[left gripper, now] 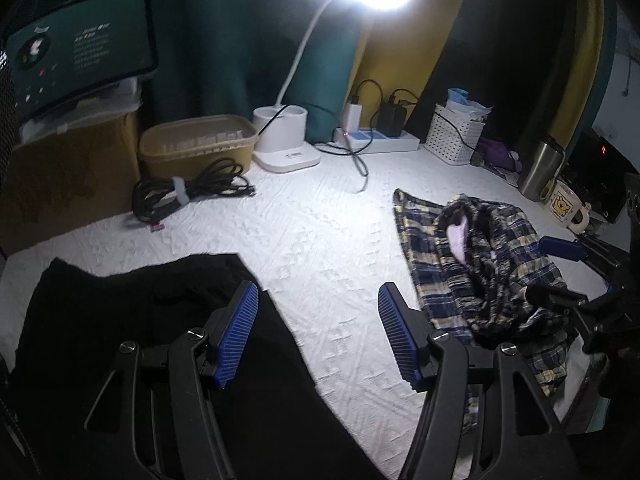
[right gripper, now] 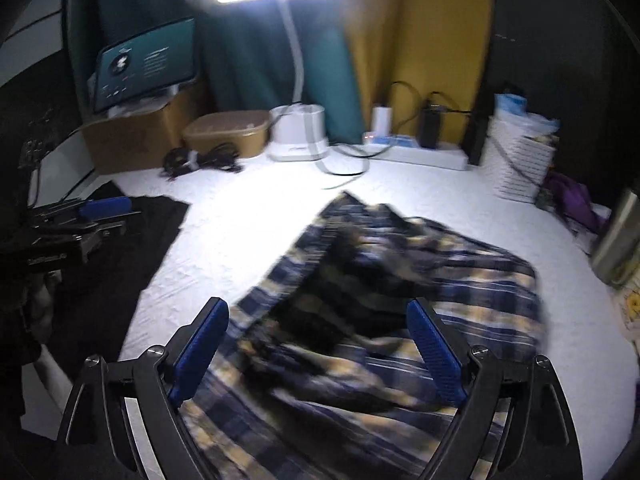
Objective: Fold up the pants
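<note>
The plaid pants (left gripper: 476,264) lie crumpled on the white cloth at the right; they fill the middle of the blurred right wrist view (right gripper: 400,300). My right gripper (right gripper: 320,352) is open and empty, its jaws spread wide just above the pants. It also shows at the right edge of the left wrist view (left gripper: 560,276), over the pants. My left gripper (left gripper: 318,336) is open and empty above the white cloth, between the plaid pants and a flat black garment (left gripper: 132,316). In the right wrist view the left gripper (right gripper: 100,216) hangs over that black garment (right gripper: 132,248).
At the back stand a desk lamp base (left gripper: 286,136), a tan box (left gripper: 200,146), a coiled black cable (left gripper: 188,192), a power strip with chargers (left gripper: 376,138) and a white basket (left gripper: 456,134). A steel tumbler (left gripper: 542,170) and a bear mug (left gripper: 566,208) stand at the right.
</note>
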